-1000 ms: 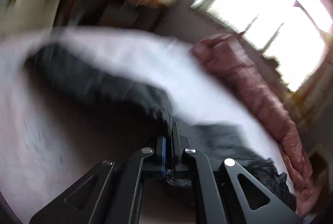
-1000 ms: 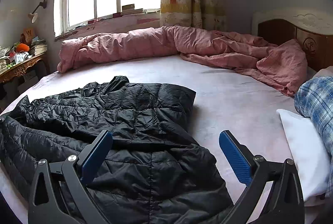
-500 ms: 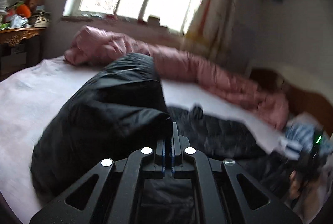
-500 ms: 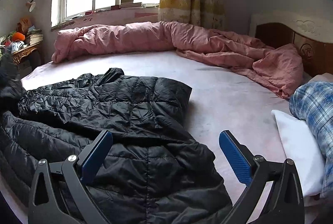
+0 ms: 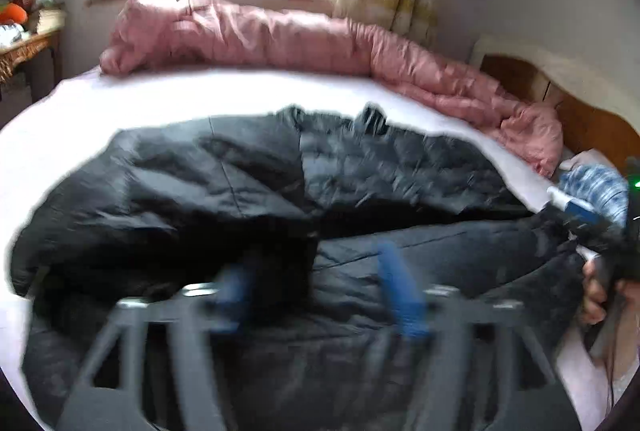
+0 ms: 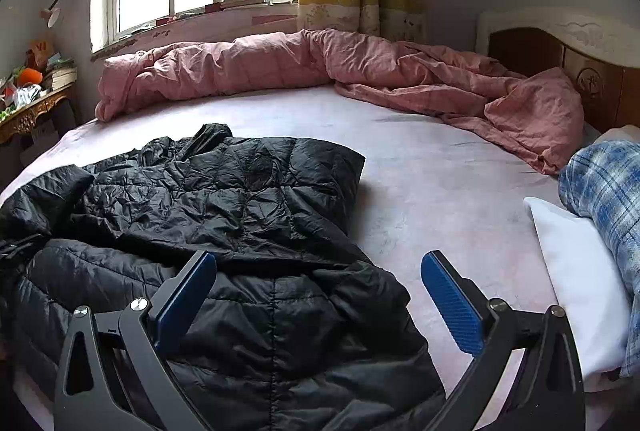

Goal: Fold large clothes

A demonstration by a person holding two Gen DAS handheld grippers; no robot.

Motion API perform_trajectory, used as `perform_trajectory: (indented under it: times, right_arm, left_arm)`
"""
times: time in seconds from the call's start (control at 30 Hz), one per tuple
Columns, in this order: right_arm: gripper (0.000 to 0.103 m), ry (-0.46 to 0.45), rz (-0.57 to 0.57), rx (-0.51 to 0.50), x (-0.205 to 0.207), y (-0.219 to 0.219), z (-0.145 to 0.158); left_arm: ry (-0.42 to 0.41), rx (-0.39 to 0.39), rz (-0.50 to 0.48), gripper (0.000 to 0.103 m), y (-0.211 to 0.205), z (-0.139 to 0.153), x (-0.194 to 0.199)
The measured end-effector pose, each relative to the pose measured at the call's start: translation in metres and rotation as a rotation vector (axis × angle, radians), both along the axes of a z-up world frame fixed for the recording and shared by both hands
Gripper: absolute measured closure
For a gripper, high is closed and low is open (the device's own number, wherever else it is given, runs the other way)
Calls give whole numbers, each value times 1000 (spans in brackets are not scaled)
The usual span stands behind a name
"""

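A large black quilted puffer jacket [image 6: 240,231] lies spread on the pale pink bed sheet [image 6: 420,171]. It also shows in the left wrist view [image 5: 360,191], blurred, with one part folded over the rest. My left gripper [image 5: 320,295] is open just above the jacket, with a fold of black fabric lying between its blue pads. My right gripper [image 6: 320,295] is open and empty, low over the jacket's near edge. In the left wrist view the right gripper and the hand holding it [image 5: 600,271] show at the right edge.
A rumpled pink duvet [image 6: 320,71] runs along the far side under the window. A white pillow [image 6: 568,271] and a blue plaid cloth [image 6: 604,199] lie at the right by the wooden headboard [image 6: 560,51]. A cluttered side table [image 6: 32,99] stands at the left.
My left gripper swung the jacket part it held over onto the jacket and has opened. The right gripper stayed open and shifted only slightly.
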State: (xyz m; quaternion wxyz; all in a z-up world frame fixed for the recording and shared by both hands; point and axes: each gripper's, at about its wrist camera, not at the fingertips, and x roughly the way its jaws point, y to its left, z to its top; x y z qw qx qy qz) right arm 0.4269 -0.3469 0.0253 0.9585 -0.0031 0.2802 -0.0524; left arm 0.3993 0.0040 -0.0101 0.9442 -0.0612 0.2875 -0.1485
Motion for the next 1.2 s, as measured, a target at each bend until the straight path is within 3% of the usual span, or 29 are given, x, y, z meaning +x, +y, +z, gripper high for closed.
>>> perform_trajectory:
  times: [0.1,0.2,0.27,0.4,0.47,0.57,0.67,0.93,0.97,1.03,1.1,1.2]
  right_arm:
    - [0,0,2,-6,0,2,0]
    - [0,-6,2,-3,-1,3,1]
    - [0,-13,2,-2,-3,3,2]
    - [0,-31,-6,-6,-6,2,6]
    - [0,-38,-6,3,-8,0,7]
    - [0,-47,-13,11,-9,-2,10]
    - [0,-50,-13,6,-10,-2,10]
    - [0,-49,-1,-28,-11,2,11]
    - [0,-50,-2,-33,-11,3,10]
    - [0,-47,-2,-40,-11,3,9]
    - [0,-45,0,-42,-10,4,8]
    - [0,-46,0,-43,-10,5,8]
  left_arm:
    - [-81,-37,6,25,8,30,-19]
    - [-146,-91,134,14,30,56,-33]
    - [-165,-121,250,12,54,63,-36]
    - [-70,-180,353,2,108,52,-16]
    - [20,-187,320,1,128,37,3]
    - [86,-199,418,1,158,17,15]
    - [156,-295,321,1,175,0,27]
    - [222,-319,275,7,173,-14,33]
    - [206,-316,274,12,172,-13,31]
    - [176,-308,252,32,170,-5,24]
    - [135,-286,226,68,162,2,21]
    - [43,-243,206,95,147,18,11]
